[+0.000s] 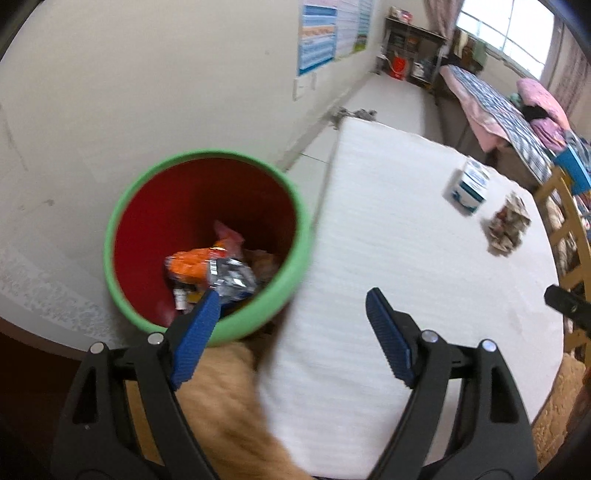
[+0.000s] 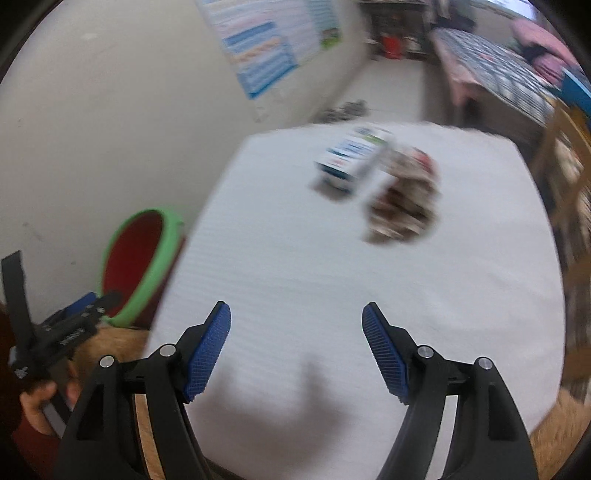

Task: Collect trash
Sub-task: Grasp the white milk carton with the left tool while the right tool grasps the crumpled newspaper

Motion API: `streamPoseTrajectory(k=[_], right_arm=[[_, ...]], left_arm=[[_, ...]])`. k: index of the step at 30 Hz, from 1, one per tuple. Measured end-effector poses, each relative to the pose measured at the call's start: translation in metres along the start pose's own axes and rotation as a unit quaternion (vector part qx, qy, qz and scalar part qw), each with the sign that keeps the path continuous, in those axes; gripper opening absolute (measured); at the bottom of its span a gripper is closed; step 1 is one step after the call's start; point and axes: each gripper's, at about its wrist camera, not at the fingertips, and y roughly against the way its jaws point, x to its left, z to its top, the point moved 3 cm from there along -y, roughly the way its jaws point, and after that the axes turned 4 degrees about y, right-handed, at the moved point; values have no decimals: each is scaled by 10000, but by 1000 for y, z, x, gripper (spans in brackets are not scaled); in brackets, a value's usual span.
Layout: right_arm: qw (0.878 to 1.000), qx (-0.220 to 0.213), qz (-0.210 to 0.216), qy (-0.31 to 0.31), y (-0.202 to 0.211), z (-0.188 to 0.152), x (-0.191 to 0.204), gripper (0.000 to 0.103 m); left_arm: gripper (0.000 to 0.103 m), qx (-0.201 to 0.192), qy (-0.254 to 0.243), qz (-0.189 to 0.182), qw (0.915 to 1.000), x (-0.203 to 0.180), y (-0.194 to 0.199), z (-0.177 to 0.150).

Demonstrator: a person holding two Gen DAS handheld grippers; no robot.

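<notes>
Jaws of right gripper (image 2: 296, 349) empty, wrapper (image 2: 402, 206) well ahead.

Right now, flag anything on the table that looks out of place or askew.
Two bits of trash remain on the white table: a blue-and-white carton sitting skewed, and a crumpled wrapper beside it. The bin beside the table already holds wrappers. Nothing looks spilled.

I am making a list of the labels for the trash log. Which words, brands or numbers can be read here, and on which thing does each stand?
None can be read.
Wall poster: blue and orange bands of print, too small.
White and blue carton on the table: blue marks, too blurred.
Orange wrapper in the bin: print not legible.
Brown patterned packet: no legible text.
</notes>
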Motion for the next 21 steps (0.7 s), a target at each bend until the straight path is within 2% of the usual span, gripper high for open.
streamPoseTrajectory(k=[5,11,15,21], right_arm=[[9986,82,-256,-461,3,-23,-46,71],[9959,-84,-531,-727,16,-23,-90,71],[9948,-214,-543,-835,14,-4,-112,71],[9951,-459,-104,-865,-10,50,-115,74]], left_arm=[[78,60,-292,-155,9994,-34,0,-6],[78,14,-540,-355,9979,-73,1,-6],[78,17,-564,-550,9969,-99,-3,-1],[78,69,-626,-838,9945,-136,-13,8]])
